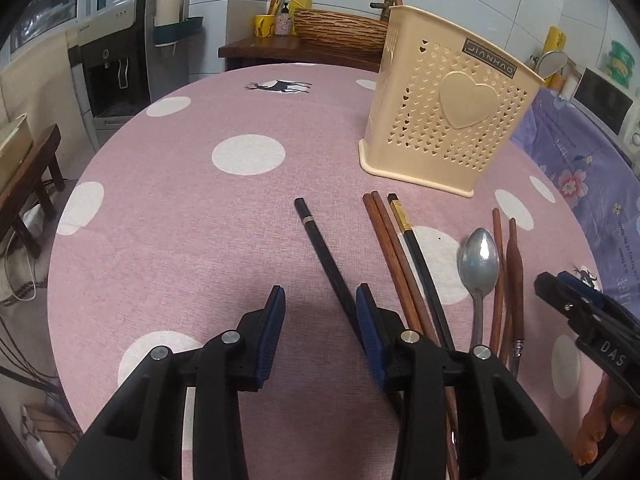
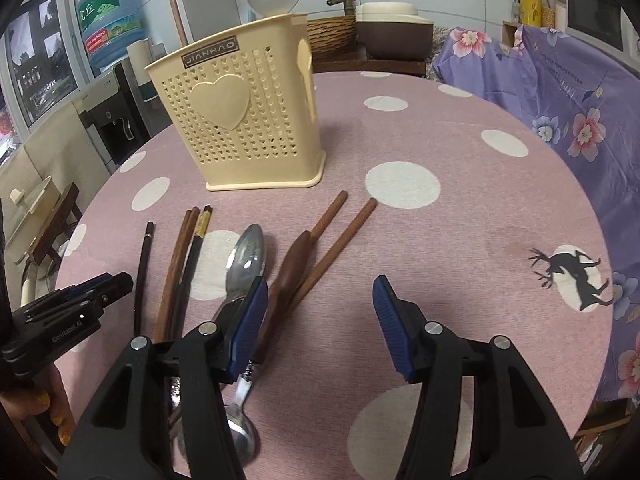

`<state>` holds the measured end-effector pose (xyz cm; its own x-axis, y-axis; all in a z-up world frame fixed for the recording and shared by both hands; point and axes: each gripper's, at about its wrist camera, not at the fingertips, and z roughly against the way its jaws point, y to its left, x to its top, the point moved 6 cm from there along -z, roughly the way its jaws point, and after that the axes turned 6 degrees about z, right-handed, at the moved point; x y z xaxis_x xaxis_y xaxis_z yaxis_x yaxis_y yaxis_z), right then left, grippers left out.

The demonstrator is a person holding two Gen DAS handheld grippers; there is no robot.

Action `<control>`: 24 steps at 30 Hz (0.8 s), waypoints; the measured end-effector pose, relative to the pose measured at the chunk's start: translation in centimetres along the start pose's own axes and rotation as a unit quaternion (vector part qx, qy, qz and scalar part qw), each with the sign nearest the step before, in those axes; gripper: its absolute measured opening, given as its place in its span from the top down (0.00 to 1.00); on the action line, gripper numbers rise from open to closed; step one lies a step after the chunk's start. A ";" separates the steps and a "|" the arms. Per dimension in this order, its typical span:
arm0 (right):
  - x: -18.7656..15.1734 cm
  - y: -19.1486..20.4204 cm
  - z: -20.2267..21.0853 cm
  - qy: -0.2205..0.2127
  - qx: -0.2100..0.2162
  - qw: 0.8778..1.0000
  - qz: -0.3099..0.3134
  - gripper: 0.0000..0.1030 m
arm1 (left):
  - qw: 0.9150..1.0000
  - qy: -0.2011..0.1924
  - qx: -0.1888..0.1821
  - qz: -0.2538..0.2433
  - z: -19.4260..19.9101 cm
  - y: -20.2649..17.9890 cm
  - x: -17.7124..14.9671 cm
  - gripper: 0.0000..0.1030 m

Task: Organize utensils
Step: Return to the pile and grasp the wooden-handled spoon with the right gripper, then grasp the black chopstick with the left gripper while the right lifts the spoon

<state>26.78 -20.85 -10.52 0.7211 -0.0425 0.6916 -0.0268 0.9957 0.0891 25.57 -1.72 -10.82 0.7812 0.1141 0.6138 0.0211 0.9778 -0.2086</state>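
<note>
The left gripper (image 1: pixel 320 304) is open over bare cloth, a black chopstick (image 1: pixel 320 248) beside its right finger. The right gripper (image 2: pixel 320 296) is open, empty; only its view shows a spoon bowl (image 2: pixel 242 436), perhaps a second spoon. The holder (image 1: pixel 444 108) stands toward the table's (image 1: pixel 180 208) far edge.

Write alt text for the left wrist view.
The open left tool hovers over a pink polka-dot tablecloth, a black chopstick beside its right finger. Wooden chopsticks, a metal spoon and a cream utensil holder lie beyond.
</note>
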 end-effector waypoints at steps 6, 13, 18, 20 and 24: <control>0.4 1.0 -1.6 0.022 -0.011 1.000 0.010 0.59 | 1.000 -0.003 -0.009 0.008 0.1 -0.3 0.2 0.64; 0.5 1.4 -3.4 0.044 -0.027 0.999 -0.007 0.72 | 1.000 -0.001 -0.009 0.016 -0.1 0.4 0.1 0.64; 0.9 1.8 -3.9 0.049 -0.037 0.998 -0.003 0.72 | 1.000 0.002 -0.010 0.020 -0.3 0.7 0.0 0.64; 0.9 1.8 -4.2 0.051 -0.033 0.998 -0.005 0.75 | 1.000 0.002 -0.011 0.021 -0.2 0.7 0.0 0.64; 1.0 1.7 -4.2 0.049 -0.014 0.999 -0.019 0.82 | 1.000 0.004 -0.012 0.022 -0.2 0.7 0.0 0.64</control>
<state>30.31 -18.84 -12.67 0.7854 -0.0742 0.6145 0.0209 0.9954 0.0935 25.72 -1.09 -11.13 0.7863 0.1547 0.5981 0.0022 0.9675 -0.2530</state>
